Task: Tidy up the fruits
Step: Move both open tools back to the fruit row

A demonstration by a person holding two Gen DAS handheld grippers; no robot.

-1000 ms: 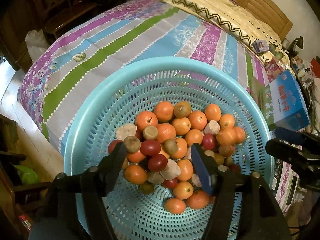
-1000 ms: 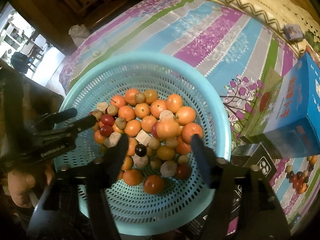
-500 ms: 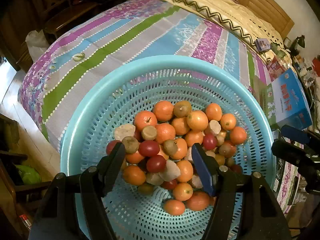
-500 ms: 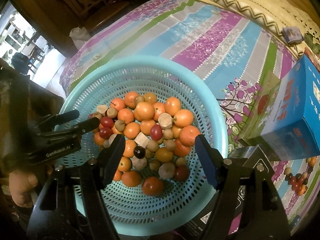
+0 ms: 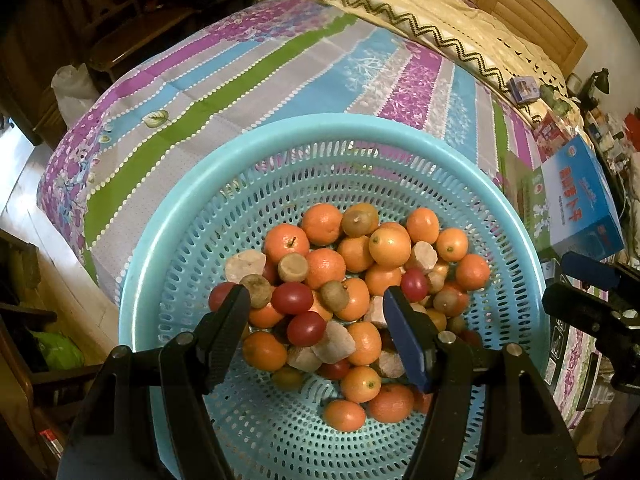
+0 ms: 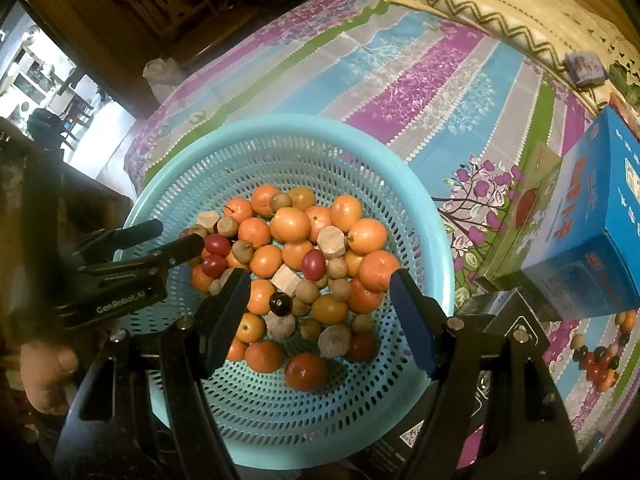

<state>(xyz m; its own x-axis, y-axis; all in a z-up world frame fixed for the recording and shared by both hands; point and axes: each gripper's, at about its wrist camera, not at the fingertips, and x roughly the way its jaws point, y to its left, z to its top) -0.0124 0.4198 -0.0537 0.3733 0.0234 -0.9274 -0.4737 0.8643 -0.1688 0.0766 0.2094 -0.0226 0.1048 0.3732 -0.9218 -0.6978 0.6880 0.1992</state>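
We've got both tools over the turquoise basket (image 5: 168, 240), which sits on the bed's striped sheet (image 5: 224, 80). Left tool (image 5: 316, 312) is spread, nothing between its fingers; its tips hang just above the fruit pile. Right tool (image 6: 320, 300) is spread too, also gripping nothing, hovering above the near half of the pile.

Fruit is heaped in the basket's middle, slightly toward the far side: lots of small oranges (image 5: 390, 246), a few red cherry tomatoes (image 5: 292, 298), brownish round fruits (image 5: 293, 267) and pale cut chunks (image 5: 245, 266), all mixed & touching. In the right-wrist view a dark cherry-like fruit (image 6: 280, 303) lies near the centre, and a reddish-orange fruit (image 6: 306, 371) sits a bit apart at the near edge of the heap.

Right of the basket: a blue box (image 6: 592, 232) with a green box (image 6: 528, 216) beside it. A second small cluster of fruit (image 6: 600, 354) lies on the sheet at the near right. A hand (image 6: 46, 376) shows at the left edge of the right-wrist view, w/ the left tool's body above it.
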